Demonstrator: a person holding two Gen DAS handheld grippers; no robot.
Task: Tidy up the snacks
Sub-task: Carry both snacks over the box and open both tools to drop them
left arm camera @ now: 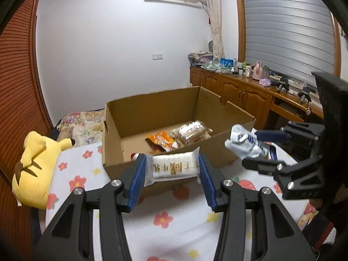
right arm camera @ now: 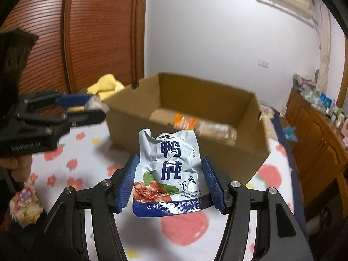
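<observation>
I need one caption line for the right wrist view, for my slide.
Right gripper holds a grey duck-snack pouch before the open cardboard box.

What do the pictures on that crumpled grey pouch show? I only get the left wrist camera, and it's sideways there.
Observer: The pouch has big blue Chinese characters on its front, with reddish meat slices and a green leaf.
Operator: How is it being held?
Observer: Upright. The right gripper has its jaws pressed on the pouch's left and right edges, with the blue bottom band nearest the camera.
Operator: Who's holding my gripper?
Observer: A hand grips the handle under the left gripper, which clamps the white packet.
</observation>
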